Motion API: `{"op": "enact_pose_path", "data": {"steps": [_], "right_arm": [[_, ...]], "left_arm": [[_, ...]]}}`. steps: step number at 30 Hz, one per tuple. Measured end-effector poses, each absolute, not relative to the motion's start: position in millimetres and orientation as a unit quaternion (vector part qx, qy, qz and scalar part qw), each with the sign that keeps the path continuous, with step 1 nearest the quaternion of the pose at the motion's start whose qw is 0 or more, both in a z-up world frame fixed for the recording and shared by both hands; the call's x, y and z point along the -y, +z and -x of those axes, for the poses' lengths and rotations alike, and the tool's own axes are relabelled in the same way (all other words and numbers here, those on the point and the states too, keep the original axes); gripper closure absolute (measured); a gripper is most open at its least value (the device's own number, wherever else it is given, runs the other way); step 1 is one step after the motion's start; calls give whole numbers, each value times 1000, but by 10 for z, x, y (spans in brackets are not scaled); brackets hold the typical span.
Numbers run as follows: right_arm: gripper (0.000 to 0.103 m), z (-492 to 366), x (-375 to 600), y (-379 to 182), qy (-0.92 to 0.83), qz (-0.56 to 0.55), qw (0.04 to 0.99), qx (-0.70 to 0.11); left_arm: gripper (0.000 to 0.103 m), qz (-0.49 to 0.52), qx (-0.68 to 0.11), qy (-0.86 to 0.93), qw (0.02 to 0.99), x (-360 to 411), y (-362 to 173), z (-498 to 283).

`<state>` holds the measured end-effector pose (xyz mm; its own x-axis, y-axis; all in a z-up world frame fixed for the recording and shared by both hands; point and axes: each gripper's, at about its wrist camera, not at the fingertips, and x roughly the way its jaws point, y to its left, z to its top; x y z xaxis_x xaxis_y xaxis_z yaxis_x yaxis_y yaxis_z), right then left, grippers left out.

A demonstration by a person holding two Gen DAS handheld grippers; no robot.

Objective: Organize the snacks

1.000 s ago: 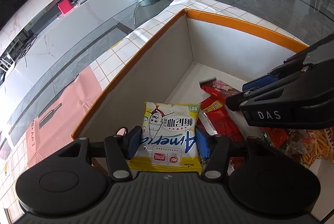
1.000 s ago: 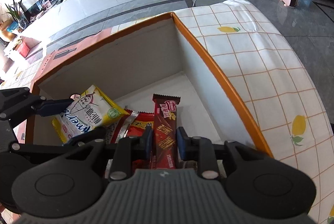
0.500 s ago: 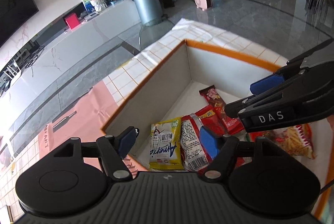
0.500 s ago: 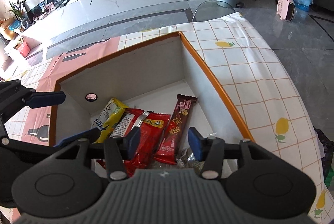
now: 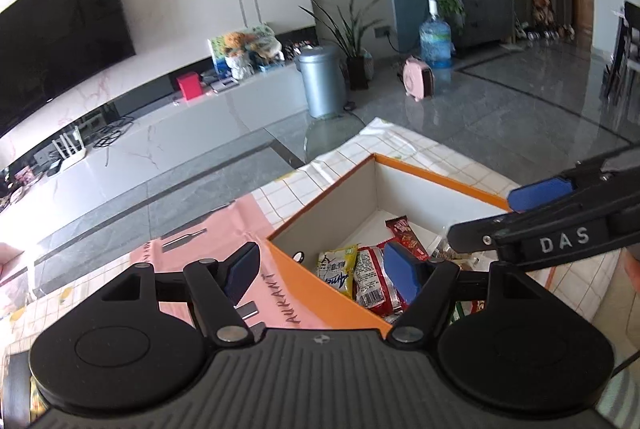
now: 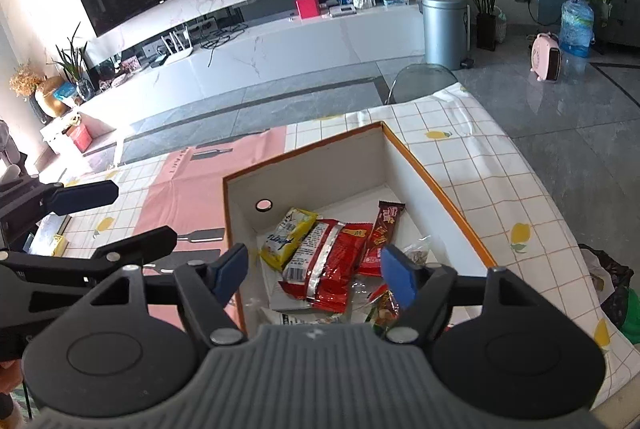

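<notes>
An orange-rimmed white box sits on the checked tablecloth and holds several snacks. A yellow packet, red packets and a brown chocolate bar lie side by side on its floor. The box also shows in the left wrist view, with the yellow packet and the brown bar. My left gripper is open and empty above the box's near left corner. My right gripper is open and empty above the box's near edge.
A pink paper mat lies left of the box. The table's right edge drops to a grey tiled floor. A dark bag sits by the table's right side. A glass chair back stands at the far edge.
Both grippers let go of their snacks, opened wide and rose up and back from the box. The yellow packet and the brown bar now lie in the box.
</notes>
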<state>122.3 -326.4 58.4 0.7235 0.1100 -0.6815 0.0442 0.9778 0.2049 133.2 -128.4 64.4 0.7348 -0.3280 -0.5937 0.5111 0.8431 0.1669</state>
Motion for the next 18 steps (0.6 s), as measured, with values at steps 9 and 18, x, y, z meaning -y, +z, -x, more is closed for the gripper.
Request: {"op": "enact_pose_path", "data": {"steps": [9,18], "right_arm": [[29,-436,2777,792,10,-68,954,-291],[29,70,2313,591,-14,-33,964,-265]], "left_arm": [[18,-119,-245,-188,944,913,695,-895],[14,-112,-227,-141,957,712,443,-569]]}}
